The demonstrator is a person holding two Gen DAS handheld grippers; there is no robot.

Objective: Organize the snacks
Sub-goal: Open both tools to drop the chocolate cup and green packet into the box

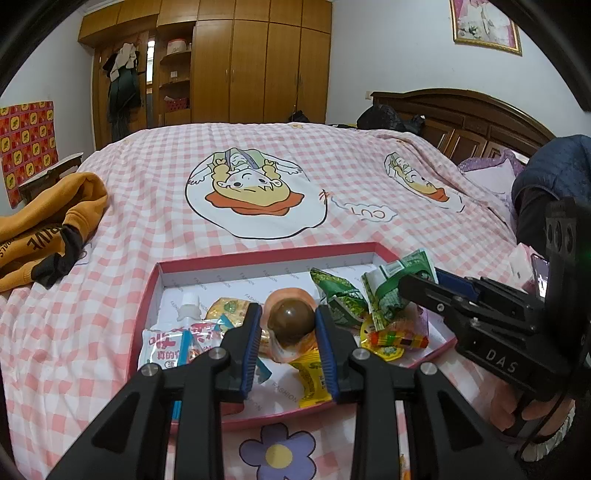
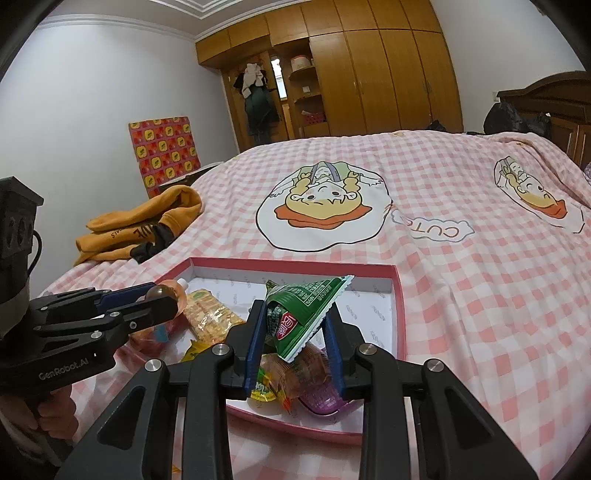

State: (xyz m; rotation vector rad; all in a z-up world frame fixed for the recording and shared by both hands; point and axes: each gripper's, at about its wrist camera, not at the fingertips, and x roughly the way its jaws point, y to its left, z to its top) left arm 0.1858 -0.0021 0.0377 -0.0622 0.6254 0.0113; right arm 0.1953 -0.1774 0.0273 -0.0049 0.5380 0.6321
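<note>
Left tool [image 1: 288, 325] clamping jelly cup [image 1: 290, 324], right tool [image 2: 295, 325] clamping green packet [image 2: 304, 314]

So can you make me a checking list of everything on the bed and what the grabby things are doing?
Surface: pink checked bedspread with cartoon prints.
Job's things: pink tray holding wrapped snacks and a white-capped pouch.
Clutter: orange hoodie beside the tray.
Grippers: left tool shut on a brown jelly cup; right tool shut on a green packet, both over the tray.
Cables: black cable on the left tool's handle.
Surroundings: wooden wardrobe, headboard, framed picture.
</note>
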